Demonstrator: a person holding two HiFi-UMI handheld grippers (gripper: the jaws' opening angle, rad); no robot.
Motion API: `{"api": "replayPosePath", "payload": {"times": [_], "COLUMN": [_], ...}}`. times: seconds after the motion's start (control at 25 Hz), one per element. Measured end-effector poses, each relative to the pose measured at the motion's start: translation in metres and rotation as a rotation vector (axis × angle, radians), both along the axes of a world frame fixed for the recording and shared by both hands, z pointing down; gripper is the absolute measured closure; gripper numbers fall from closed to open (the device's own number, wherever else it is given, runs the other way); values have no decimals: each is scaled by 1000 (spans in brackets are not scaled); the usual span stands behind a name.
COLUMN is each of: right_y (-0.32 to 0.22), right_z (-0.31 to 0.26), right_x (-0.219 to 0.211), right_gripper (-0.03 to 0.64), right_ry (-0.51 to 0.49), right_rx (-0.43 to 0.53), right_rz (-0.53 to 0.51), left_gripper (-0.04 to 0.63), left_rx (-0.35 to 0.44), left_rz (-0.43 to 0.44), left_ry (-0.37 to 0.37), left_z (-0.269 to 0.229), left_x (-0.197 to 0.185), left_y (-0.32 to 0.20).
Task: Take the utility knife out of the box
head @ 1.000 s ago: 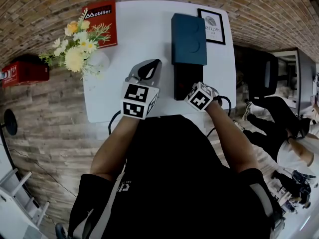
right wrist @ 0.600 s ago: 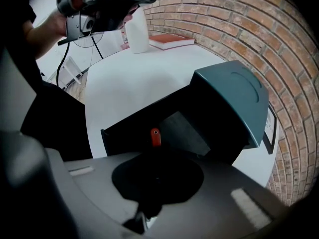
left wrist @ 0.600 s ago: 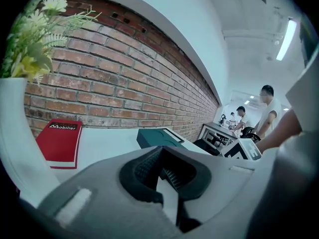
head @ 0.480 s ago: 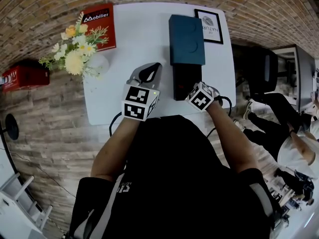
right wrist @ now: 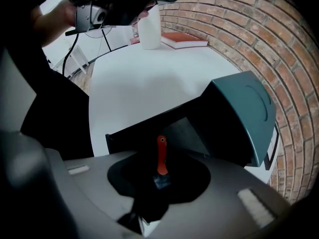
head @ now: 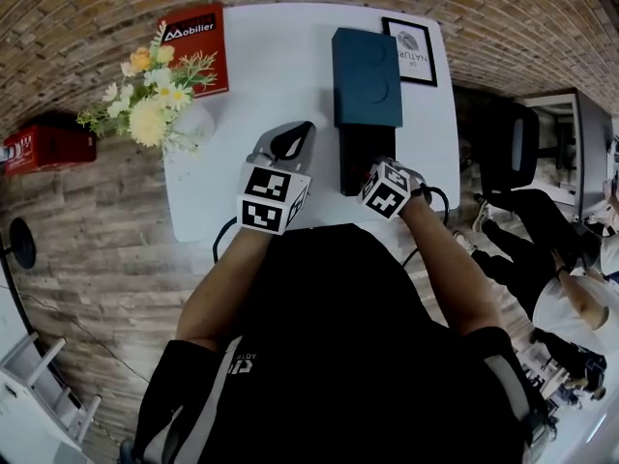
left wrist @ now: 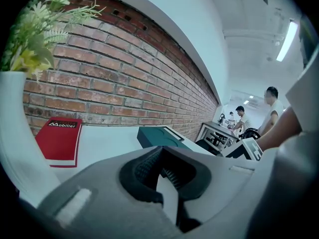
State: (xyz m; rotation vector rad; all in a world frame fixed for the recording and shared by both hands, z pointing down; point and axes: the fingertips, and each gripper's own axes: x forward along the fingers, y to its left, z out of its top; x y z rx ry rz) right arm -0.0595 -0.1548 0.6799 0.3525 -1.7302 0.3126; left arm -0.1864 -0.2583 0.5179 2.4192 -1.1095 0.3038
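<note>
Currently we hold two grippers over one white table point(head: 271, 75): left gripper point(head: 298, 129) clenched on nothing, right gripper point(right wrist: 157, 185) pointing down into one open box point(right wrist: 144, 126), jaws just opening. One orange utility knife point(right wrist: 161, 156) lies between them in the box, ungripped. Around it are one teal lid point(head: 366, 75), one red book point(head: 196, 42), one vase point(head: 189, 119) of flowers and one framed picture point(head: 410, 51).

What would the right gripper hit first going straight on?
Probably the orange knife in the open box, straight ahead of the right gripper. Its jaws have just been opening and the knife shows between them, ungripped; distance unclear.
</note>
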Motion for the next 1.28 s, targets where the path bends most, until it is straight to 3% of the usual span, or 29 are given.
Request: {"api": "replayPosePath", "payload": {"times": [0.08, 0.2, 0.6, 0.84, 1.16, 1.28], "right_y": [2, 3, 11, 9, -3, -14], "right_z": [3, 10, 10, 7, 2, -6], "right_x": [2, 6, 1, 1, 3, 5], "right_gripper": [535, 462, 558, 565, 569, 614], "right_ry": [13, 37, -26, -41, -63, -93], "right_rx": [0, 0, -23, -62, -33, -8], "right_rz": [-5, -19, 4, 30, 72, 125], "left_gripper": [588, 588, 588, 588, 588, 588], "left_rx": [-2, -7, -9, -15, -19, -21], "left_rz": [-3, -3, 13, 7, -5, -7], "left_ry": [-2, -3, 1, 1, -2, -3], "left_z": [2, 5, 6, 7, 7, 9], "left_x": [-2, -2, 5, 6, 2, 1], "left_y": [0, 0, 2, 3, 4, 4]}}
